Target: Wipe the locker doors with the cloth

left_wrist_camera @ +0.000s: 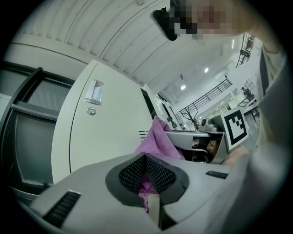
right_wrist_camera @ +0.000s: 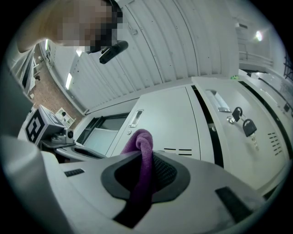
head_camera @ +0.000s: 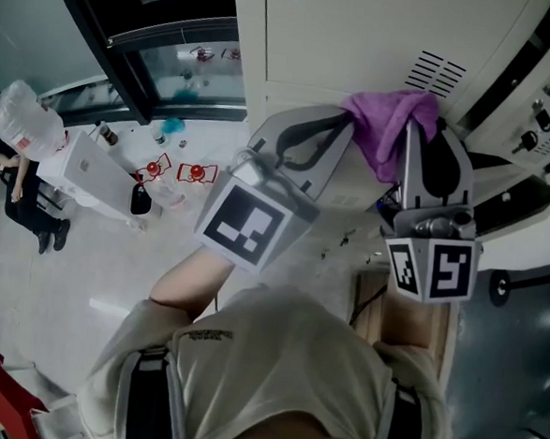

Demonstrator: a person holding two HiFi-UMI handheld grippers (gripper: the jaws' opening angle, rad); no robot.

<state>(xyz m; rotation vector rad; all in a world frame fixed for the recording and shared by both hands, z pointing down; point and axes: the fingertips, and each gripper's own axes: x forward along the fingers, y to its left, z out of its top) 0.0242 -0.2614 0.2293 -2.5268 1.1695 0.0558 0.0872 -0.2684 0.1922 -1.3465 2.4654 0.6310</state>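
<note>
From the head view both my hands are hidden under the marker cubes. Only my bare left forearm [head_camera: 191,274] shows, coming out of a pale sleeve. The soft purple cloth [head_camera: 394,124] is bunched where the two tips meet. Its lower part is cut off behind my right tongs [right_wrist_camera: 146,157], so I cannot see how far it hangs. I also cannot tell whether it presses on the cream metal locker door [head_camera: 363,42] or only sits just in front of it.

My left tongs [left_wrist_camera: 146,160] are closed on a thin edge of the cloth. Only a sliver of purple shows between the black ribbed pads [left_wrist_camera: 132,173], and the rest rises behind them. The right tongs are clamped on a thick roll of it that runs up through the pads and curls over the top.

I hold both tongs raised side by side, the left slanted in towards the right. Their tips come together at the cloth, near the door's black vent slots [head_camera: 435,73]. On the next door, two dark keys [right_wrist_camera: 242,121] hang from a lock.
</note>
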